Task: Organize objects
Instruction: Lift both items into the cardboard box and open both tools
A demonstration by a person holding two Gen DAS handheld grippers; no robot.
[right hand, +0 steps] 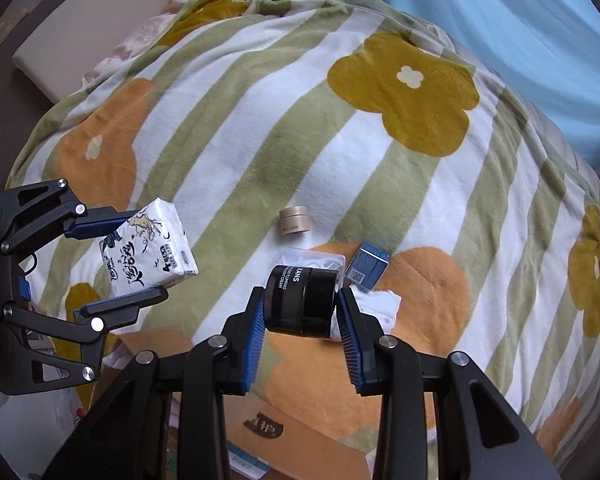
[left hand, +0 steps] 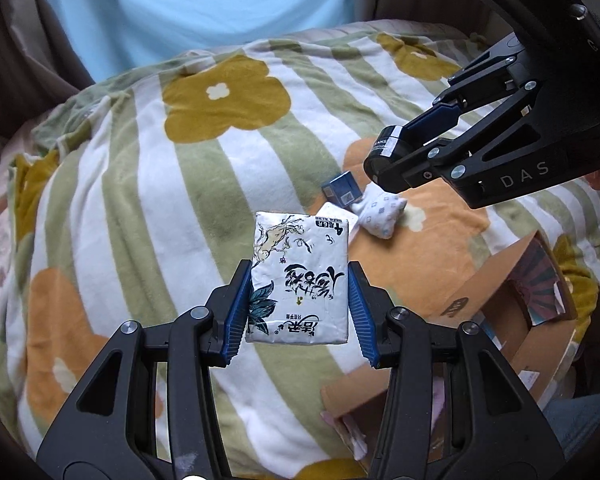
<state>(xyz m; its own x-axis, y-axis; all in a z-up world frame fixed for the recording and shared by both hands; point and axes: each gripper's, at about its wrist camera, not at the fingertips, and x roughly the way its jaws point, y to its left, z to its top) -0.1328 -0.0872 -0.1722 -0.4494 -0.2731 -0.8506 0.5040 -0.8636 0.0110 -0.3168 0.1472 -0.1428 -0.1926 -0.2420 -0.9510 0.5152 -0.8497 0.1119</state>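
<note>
Both grippers are loaded at once, which suggests the sorting is somewhere in its middle. The left gripper [left hand: 296, 312] is clamped on a white plastic-wrapped tissue pack printed with black brush lettering [left hand: 298, 280], its blue pads pressed against the pack's two long sides, and holds it in the air above the striped green-and-white fleece blanket with orange and mustard flowers [left hand: 180, 200]. The right gripper [right hand: 300, 328] is closed around a squat black cosmetic jar with white lettering [right hand: 302, 300], also lifted off the blanket.

The open brown cardboard box [left hand: 480, 304] sits at the near edge of the blanket, just below and beside both grippers. I judge it to be the collecting place. Papers and packets show inside it, so some items seem to be stowed already, though what they are is too unclear to say.

Still lying loose on the blanket, beyond the box: a small beige cylindrical jar [right hand: 293, 221], a clear flat plastic packet [right hand: 310, 260], a small blue carton with a printed code label [right hand: 367, 266], and a white patterned cloth pouch [left hand: 380, 210]. The last three cluster together, touching or nearly so; the beige jar stands a little apart from them.

So two items are in transit and at least four remain to be picked up.
</note>
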